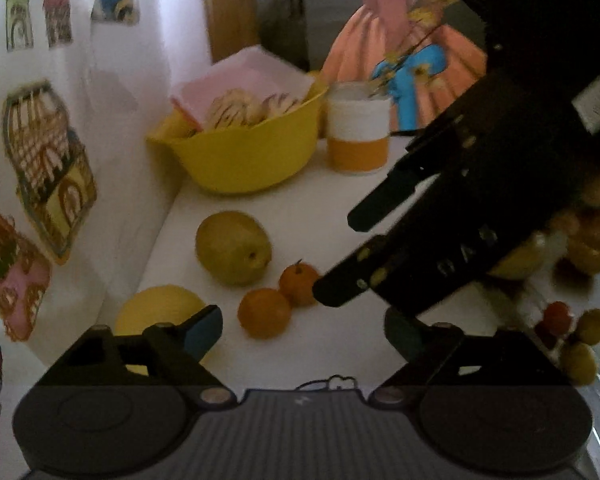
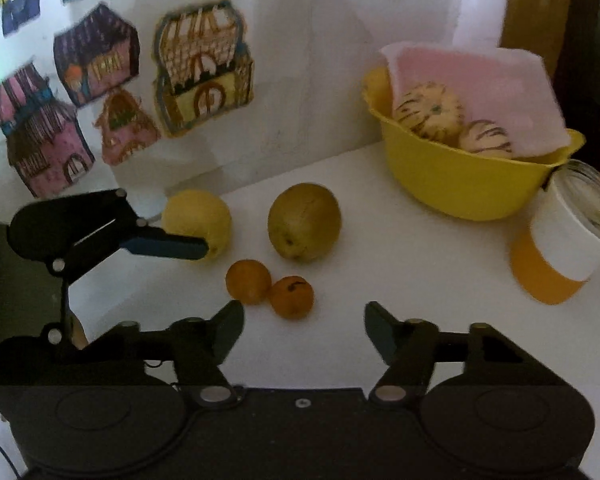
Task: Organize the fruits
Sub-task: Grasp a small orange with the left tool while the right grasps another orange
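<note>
- Near the bottom of the right wrist view, the right gripper (image 2: 304, 330) has its two fingers spread wide with nothing between them; it hovers just short of two small oranges (image 2: 269, 288).
- At the left of that same view, the left gripper (image 2: 204, 246) reaches in from the side; one blue-padded finger lies across the near side of a yellow fruit (image 2: 198, 222), and its second finger is out of sight there.
- From its own camera, the left gripper (image 1: 300, 330) shows both fingers wide apart and gripping nothing (the yellow fruit (image 1: 156, 312) sits just beyond the left finger, partly hidden by it).
- Across the right half of the left wrist view, the right gripper (image 1: 336, 256) comes in dark and slanted, its tips parted above the table (image 1: 320, 208).
- Loose on the table, four fruits can be counted: one yellow fruit, one larger green-brown pear (image 2: 304, 222) to its right, and the two oranges touching each other nearer the cameras.
- Farther right stands one yellow bowl (image 2: 468, 184), holding two pale striped fruits (image 2: 428, 112) and one pink cloth (image 2: 500, 92).
- Just beside the bowl on its right is one white-and-orange jar (image 2: 560, 248).
- Along the far right edge of the left wrist view, more small fruits (image 1: 580, 336) show, too blurred to count.
- Behind everything, a white wall (image 2: 300, 80) carries several drawings of houses.
</note>
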The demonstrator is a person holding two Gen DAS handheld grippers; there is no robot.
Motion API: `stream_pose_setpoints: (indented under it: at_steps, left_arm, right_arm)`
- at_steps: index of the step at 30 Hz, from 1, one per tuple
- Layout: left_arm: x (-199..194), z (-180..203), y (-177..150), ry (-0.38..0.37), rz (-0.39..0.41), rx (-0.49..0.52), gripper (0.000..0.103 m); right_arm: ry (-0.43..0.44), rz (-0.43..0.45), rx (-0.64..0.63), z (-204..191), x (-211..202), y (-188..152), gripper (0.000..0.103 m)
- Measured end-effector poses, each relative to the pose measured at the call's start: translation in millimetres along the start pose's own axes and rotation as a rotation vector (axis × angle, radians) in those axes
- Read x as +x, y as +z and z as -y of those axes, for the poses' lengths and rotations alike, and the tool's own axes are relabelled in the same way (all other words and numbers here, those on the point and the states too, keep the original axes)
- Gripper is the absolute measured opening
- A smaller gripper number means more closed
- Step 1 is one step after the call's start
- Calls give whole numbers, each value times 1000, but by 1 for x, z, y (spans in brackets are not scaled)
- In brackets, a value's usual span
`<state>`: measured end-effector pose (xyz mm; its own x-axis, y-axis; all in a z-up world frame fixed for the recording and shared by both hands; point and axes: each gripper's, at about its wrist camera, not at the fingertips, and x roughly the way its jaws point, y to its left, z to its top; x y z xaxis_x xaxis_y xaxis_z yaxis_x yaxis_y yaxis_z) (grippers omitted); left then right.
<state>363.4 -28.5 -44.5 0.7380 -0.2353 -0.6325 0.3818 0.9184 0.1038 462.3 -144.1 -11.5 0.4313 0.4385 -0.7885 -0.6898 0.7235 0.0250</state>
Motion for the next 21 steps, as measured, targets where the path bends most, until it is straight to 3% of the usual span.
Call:
stream_pose_setpoints:
  at_steps: [8, 15, 21]
  left_arm:
    - [16, -9, 7, 18, -43, -46, 71]
    - [20, -12, 5, 50, -54, -82, 53]
    - [21, -15, 6, 43, -51, -109, 51]
  right_arm:
    - [-14, -23, -13, -2, 22, 5, 44]
    - [3, -11, 29, 3, 34, 6, 40]
    - [34, -13, 83, 9, 37, 7, 31]
